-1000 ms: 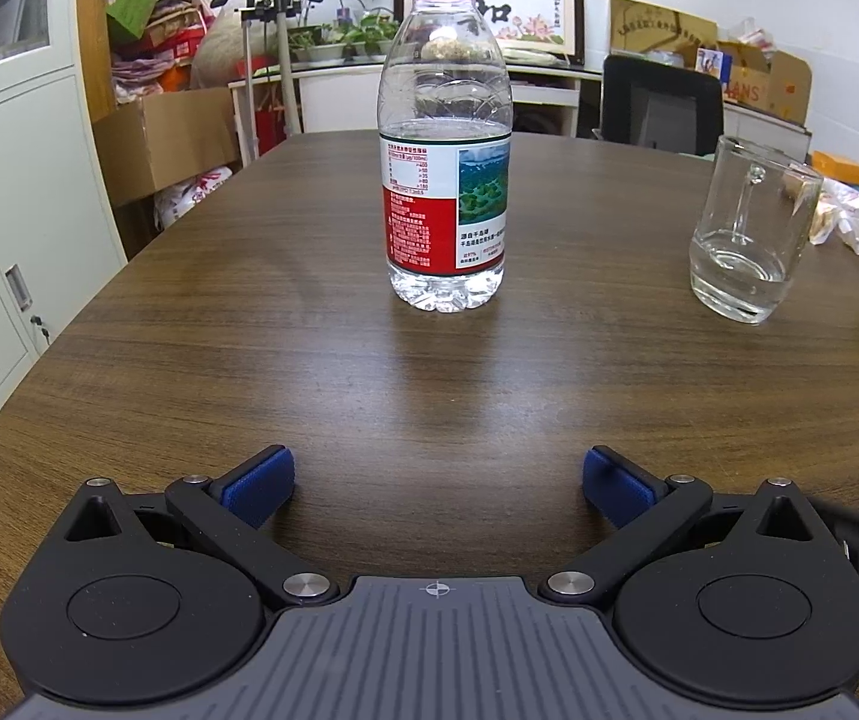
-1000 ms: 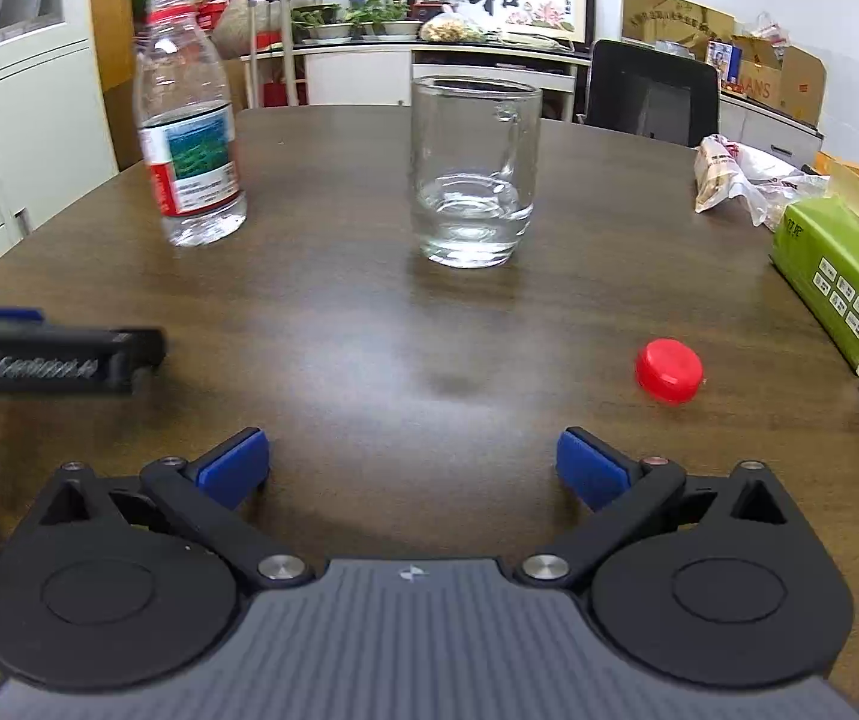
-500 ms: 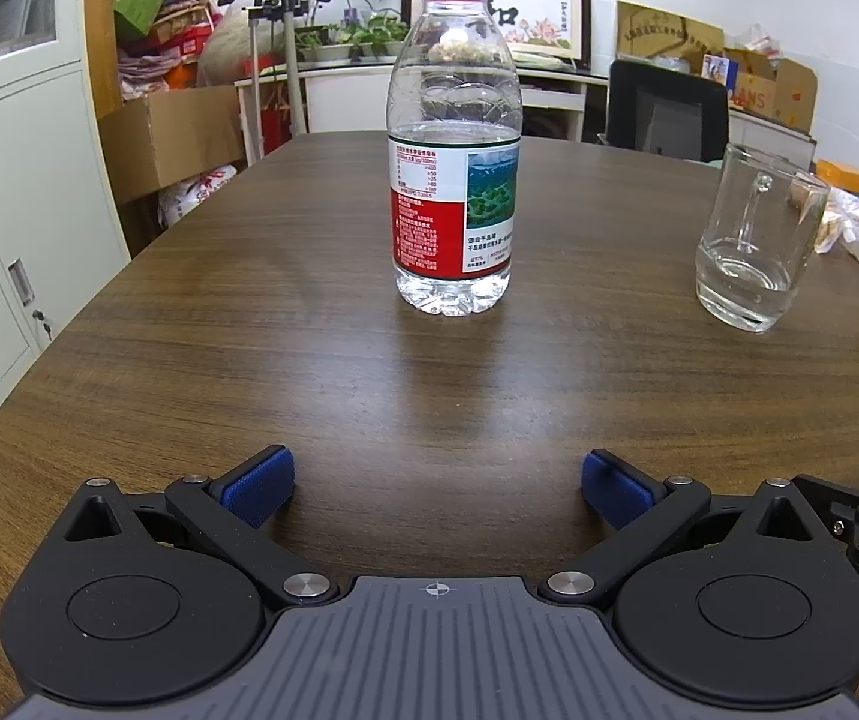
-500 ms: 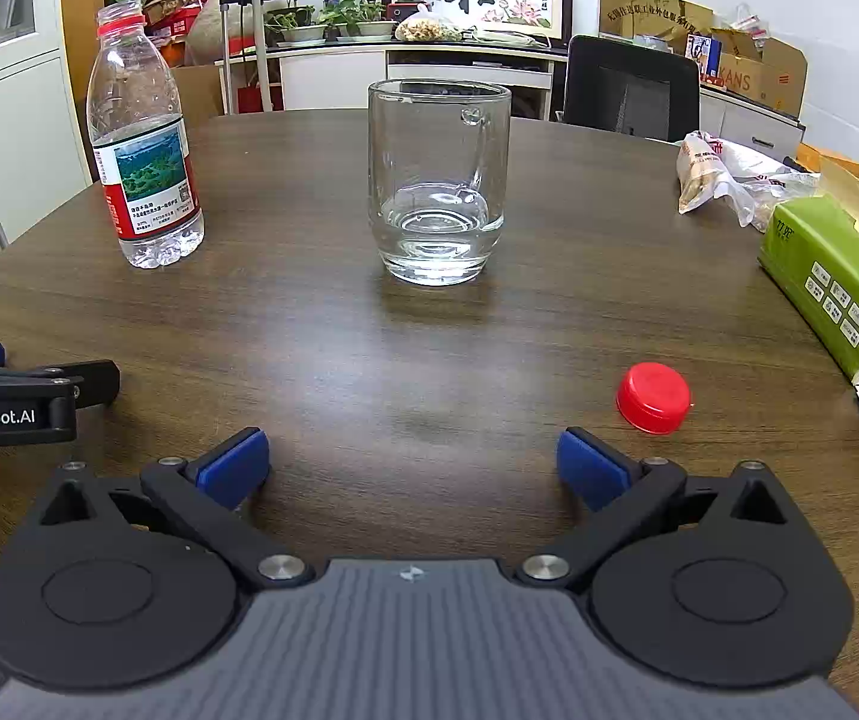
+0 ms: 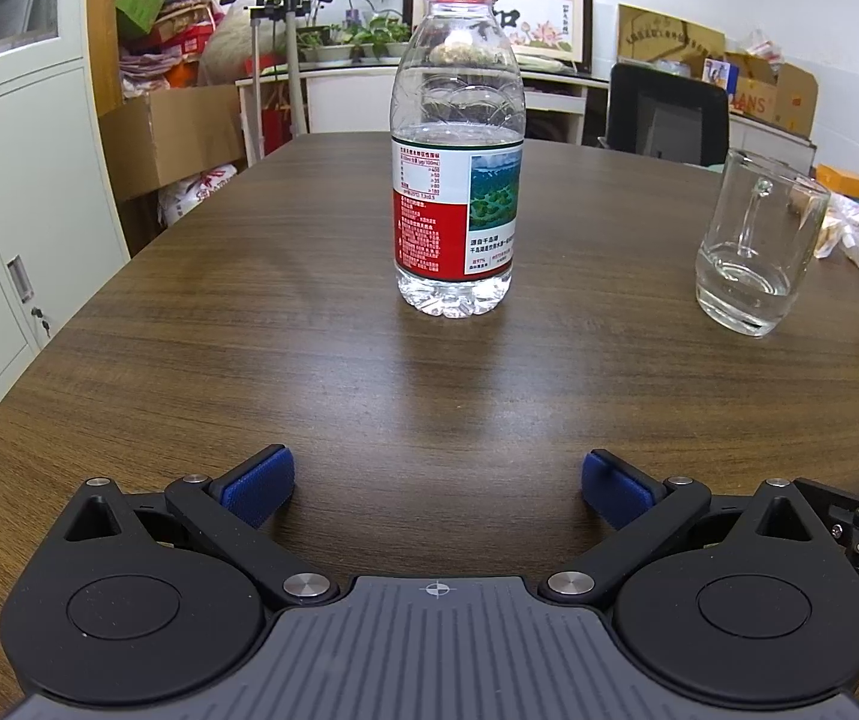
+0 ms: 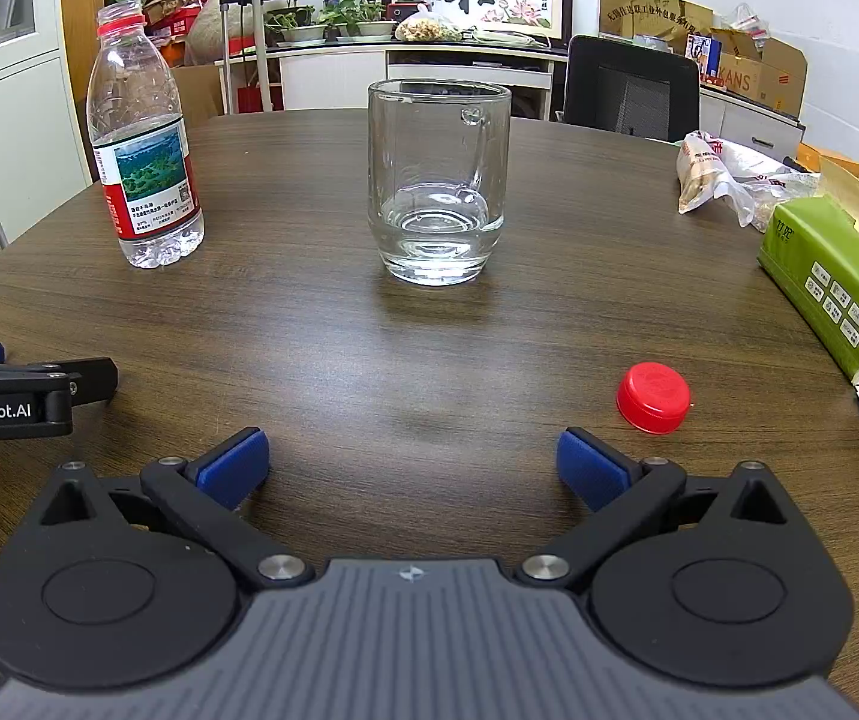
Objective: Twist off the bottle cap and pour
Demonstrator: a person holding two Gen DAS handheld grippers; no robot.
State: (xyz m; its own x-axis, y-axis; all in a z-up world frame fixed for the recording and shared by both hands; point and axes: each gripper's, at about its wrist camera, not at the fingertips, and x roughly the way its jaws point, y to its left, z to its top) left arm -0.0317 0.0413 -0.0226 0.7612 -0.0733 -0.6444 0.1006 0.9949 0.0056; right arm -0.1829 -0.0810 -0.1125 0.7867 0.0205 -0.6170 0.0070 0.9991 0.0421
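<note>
With the cap point(image 6: 652, 397) already off and lying right of the glass point(image 6: 439, 180), both the left gripper point(image 5: 436, 483) and the right gripper point(image 6: 411, 465) were spread empty, so pouring seemed done or waited on grasping the bottle point(image 5: 458, 138) left of the glass.

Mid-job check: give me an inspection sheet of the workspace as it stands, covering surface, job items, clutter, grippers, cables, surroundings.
Surface: dark wood table, no spill seen.
Job's things: bottle upright, uncapped, red neck ring on, part full; glass mug upright, a little water at the bottom; red cap lying loose on the table, right of the mug.
Clutter: green tissue pack and plastic bag at the right edge.
Grippers: left gripper open, empty, facing the bottle; right gripper open, empty, facing the mug.
Cables: nothing seen.
Surroundings: office chair, white cabinets, cardboard boxes behind.
</note>
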